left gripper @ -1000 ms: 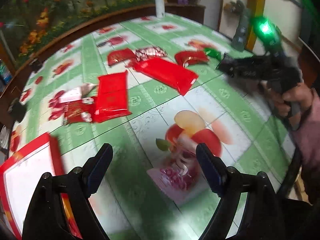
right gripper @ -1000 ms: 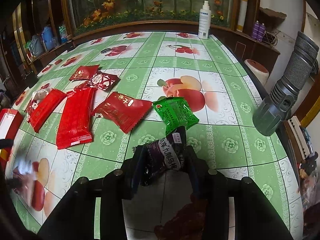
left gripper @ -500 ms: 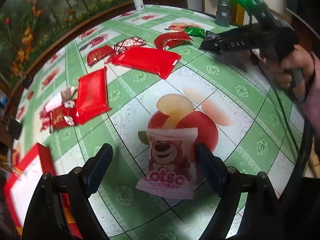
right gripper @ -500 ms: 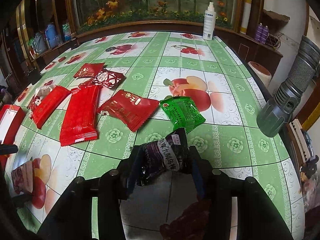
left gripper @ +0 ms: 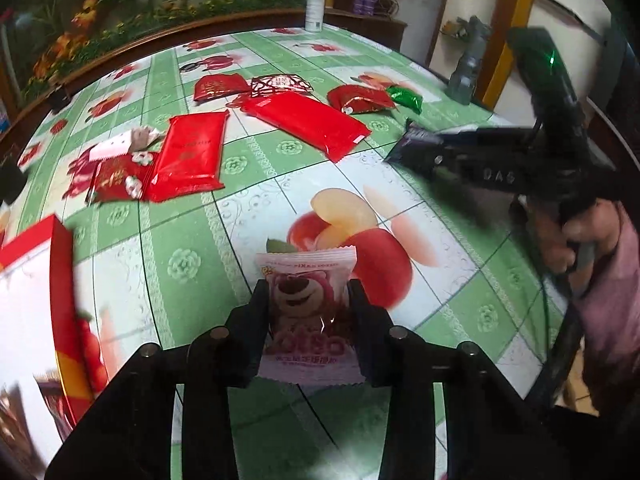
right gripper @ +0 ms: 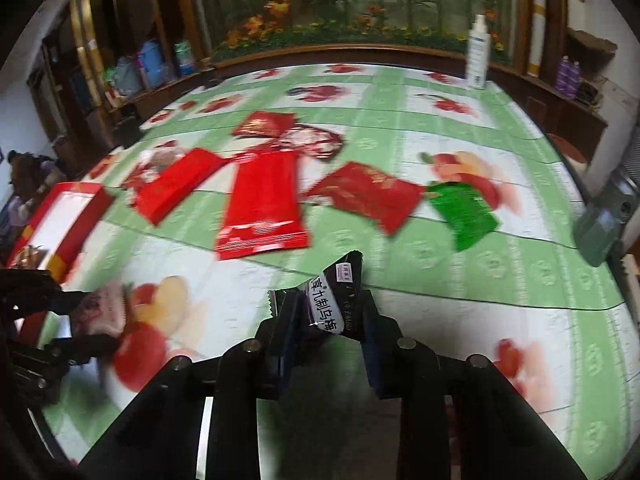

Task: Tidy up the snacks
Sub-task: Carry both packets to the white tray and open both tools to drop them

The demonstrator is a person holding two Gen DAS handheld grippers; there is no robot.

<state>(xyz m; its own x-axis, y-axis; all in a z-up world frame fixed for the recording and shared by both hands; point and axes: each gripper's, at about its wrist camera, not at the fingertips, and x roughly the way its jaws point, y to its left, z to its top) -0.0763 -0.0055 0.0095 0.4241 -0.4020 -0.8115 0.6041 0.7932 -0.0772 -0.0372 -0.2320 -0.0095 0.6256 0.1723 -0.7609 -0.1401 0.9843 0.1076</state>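
Note:
My left gripper (left gripper: 308, 300) is shut on a pink bear-print snack packet (left gripper: 306, 304), just above the tablecloth. My right gripper (right gripper: 328, 304) is shut on a dark purple snack packet (right gripper: 330, 300) and holds it above the table; it also shows in the left wrist view (left gripper: 416, 148) at the right. Several red packets (left gripper: 188, 156) (right gripper: 260, 204) and a green packet (right gripper: 462, 210) (left gripper: 406, 98) lie across the table. A red box (left gripper: 60, 264) (right gripper: 60, 220) stands at the left edge.
The table has a green cloth with fruit prints (left gripper: 180, 264). A white spray bottle (right gripper: 478, 56) stands at the far edge. A grey flashlight (right gripper: 604, 224) lies at the right edge. A planter with flowers runs behind the table.
My left gripper has closed on the pink bear packet, which lay between open fingers before. My right gripper has swung left with the dark packet still in it.

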